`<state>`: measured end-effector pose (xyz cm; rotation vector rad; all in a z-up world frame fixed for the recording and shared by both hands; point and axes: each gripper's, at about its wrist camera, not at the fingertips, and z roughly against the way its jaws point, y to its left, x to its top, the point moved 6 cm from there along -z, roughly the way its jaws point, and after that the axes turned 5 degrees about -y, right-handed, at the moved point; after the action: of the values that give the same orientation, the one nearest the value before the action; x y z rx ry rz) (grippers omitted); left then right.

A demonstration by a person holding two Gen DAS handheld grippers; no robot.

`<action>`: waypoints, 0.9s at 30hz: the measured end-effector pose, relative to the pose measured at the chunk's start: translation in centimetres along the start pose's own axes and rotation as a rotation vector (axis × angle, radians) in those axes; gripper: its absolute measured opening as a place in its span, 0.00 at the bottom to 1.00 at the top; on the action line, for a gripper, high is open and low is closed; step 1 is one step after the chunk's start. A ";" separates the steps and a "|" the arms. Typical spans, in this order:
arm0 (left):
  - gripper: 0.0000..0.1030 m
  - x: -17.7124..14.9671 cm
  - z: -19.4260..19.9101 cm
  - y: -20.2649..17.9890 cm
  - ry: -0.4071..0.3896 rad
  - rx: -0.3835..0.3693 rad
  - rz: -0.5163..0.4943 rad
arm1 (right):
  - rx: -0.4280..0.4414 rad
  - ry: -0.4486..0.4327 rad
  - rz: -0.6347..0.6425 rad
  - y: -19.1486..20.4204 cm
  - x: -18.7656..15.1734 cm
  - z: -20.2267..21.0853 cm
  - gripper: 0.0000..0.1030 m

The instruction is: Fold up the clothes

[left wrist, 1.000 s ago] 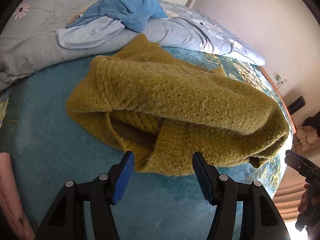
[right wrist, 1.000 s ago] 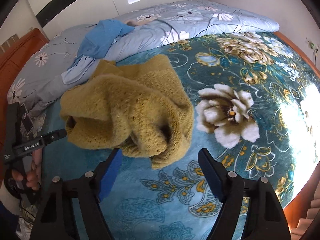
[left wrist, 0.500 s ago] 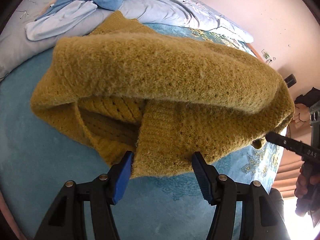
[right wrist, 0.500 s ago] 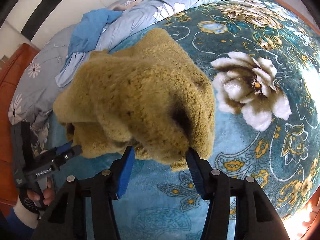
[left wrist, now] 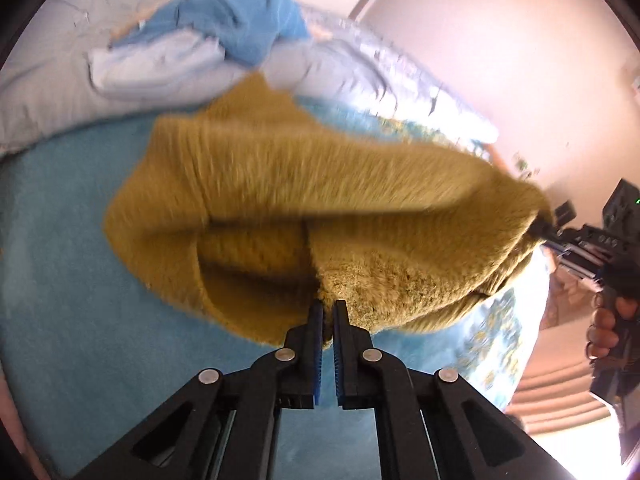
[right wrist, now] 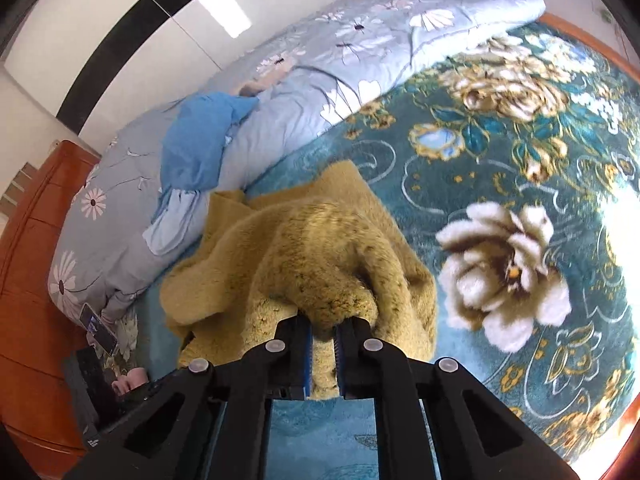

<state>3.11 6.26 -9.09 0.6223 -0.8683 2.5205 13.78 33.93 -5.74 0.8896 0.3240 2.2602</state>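
Observation:
A mustard-yellow knitted sweater [left wrist: 320, 184] lies bunched on the teal floral bedspread [left wrist: 60, 264]. My left gripper [left wrist: 325, 308] is shut on the sweater's near edge. My right gripper [right wrist: 323, 326] is shut on another bunched edge of the same sweater [right wrist: 320, 248]. In the left wrist view the right gripper [left wrist: 548, 232] shows at the far right, pinching the sweater's right end, with the hand that holds it below. The sweater hangs stretched between the two grippers, partly lifted off the bed.
A grey-blue floral duvet [right wrist: 320, 64] lies along the far side of the bed with blue clothes [right wrist: 200, 140] piled on it. An orange wooden headboard [right wrist: 28, 264] stands at the left. A pink wall [left wrist: 500, 60] rises beyond the bed.
Both grippers moved in onto the sweater and closed from open to shut on its edges. The sweater has been drawn up and stretched between them.

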 end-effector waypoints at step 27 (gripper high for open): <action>0.05 13.3 22.9 -11.7 -0.512 -0.274 -0.156 | 0.171 -0.511 0.432 13.5 12.7 25.9 0.07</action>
<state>4.42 2.84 19.59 1.2134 -1.2552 2.0767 17.71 32.09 25.84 1.7175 0.0948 2.2921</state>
